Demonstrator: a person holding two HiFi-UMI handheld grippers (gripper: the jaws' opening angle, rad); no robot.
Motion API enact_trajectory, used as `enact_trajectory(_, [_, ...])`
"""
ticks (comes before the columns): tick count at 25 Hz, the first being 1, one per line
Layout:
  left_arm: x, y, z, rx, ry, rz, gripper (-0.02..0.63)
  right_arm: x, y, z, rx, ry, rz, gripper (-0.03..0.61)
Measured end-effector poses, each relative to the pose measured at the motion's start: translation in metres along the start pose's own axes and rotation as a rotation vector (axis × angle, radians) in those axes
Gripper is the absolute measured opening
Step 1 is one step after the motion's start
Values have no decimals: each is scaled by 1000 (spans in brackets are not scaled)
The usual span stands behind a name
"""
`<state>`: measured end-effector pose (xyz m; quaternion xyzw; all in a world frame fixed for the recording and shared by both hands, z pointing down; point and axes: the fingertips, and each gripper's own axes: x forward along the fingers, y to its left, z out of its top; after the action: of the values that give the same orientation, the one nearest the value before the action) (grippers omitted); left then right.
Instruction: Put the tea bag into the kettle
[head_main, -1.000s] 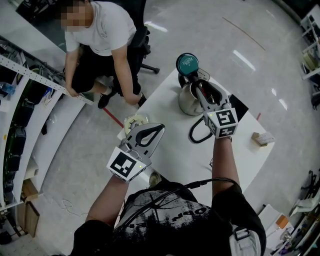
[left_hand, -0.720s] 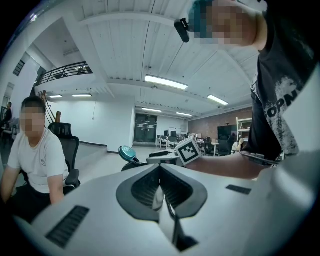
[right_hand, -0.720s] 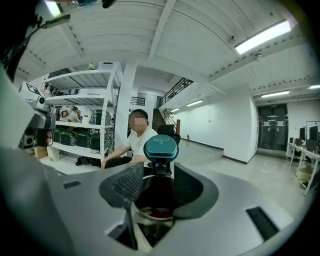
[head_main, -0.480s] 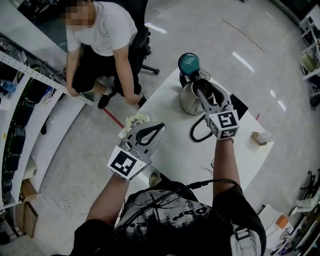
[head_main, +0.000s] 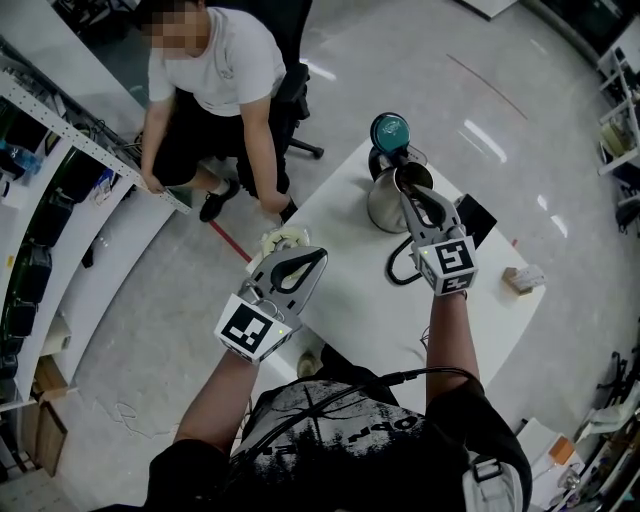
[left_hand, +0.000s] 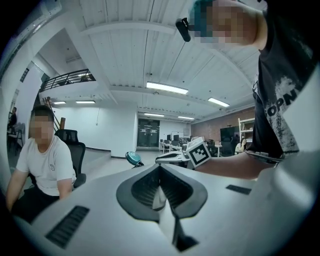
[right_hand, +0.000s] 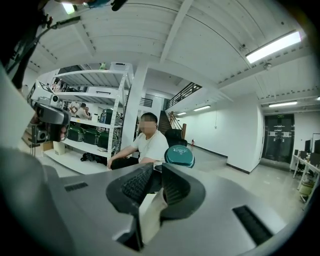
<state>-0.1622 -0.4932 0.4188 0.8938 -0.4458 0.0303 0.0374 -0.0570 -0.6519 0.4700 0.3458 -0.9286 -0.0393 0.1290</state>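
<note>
- Between the right gripper's (right_hand: 157, 170) jaws only a slim gap shows; they have just been closing, nothing sits in the gap, and the pads press on nothing.
- Just ahead of and below those jaws stands the steel kettle (head_main: 383, 208), with its teal lid (head_main: 389, 129) tipped up on the far side. The gripper covers most of the mouth.
- Nowhere can I spot the tea bag: neither gripper carries it, and no view shows inside the kettle. My guess is that it already lies in there, but I cannot confirm it.
- Off to the side, well apart from the kettle, the left gripper (left_hand: 159, 170) hangs over the near edge of the white table (head_main: 350, 300), jaws closed together and empty.
- Just beyond the left gripper's tips sits a round pale dish (head_main: 281, 240); I cannot make out its contents.
- As for handling, I'd expect a tea bag to be very light, soft and easy to tear. A gentle pinch at the top edge or the tag suits it, never across the filled belly.
</note>
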Motion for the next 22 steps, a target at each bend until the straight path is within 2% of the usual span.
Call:
enact_trajectory(5, [-22, -2, 1, 17, -12, 12, 11, -7, 31, 6, -23, -8, 41, 11])
enact_trajectory(22, [-138, -37, 3, 35, -67, 92, 11, -70, 166, 38, -82, -66, 168, 11])
